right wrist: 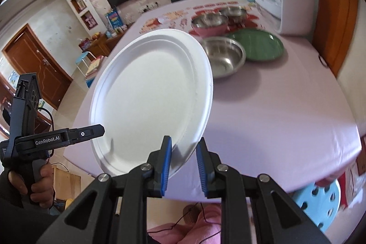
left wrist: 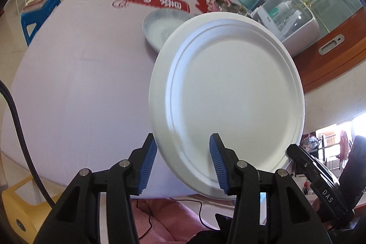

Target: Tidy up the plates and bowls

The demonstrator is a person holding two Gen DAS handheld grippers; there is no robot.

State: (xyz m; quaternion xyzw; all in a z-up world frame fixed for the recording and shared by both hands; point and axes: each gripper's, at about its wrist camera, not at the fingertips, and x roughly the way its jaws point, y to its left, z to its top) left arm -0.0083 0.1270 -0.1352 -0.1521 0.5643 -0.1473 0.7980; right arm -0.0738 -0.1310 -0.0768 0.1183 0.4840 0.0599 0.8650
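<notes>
white plate (left wrist: 228, 93) hiding patterned bowl (left wrist: 157, 26); table (left wrist: 80, 84) cropped

White disposable plate (right wrist: 151, 93) is hanging tilted above the near table edge, rim ridged. Beyond it, a steel bowl (right wrist: 225, 56) is sitting just beside a green plate (right wrist: 258, 44); two further steel bowls, one pink-sided (right wrist: 209, 24), are standing behind. A blue-patterned ceramic dish (left wrist: 160, 25) is lying apart.

white plate (left wrist: 228, 95) hides half the patterned bowl (left wrist: 157, 26); left tongs (right wrist: 100, 130) tip lost behind plate rim; tabletop (right wrist: 286, 106) far print blurred, unreadable
</notes>
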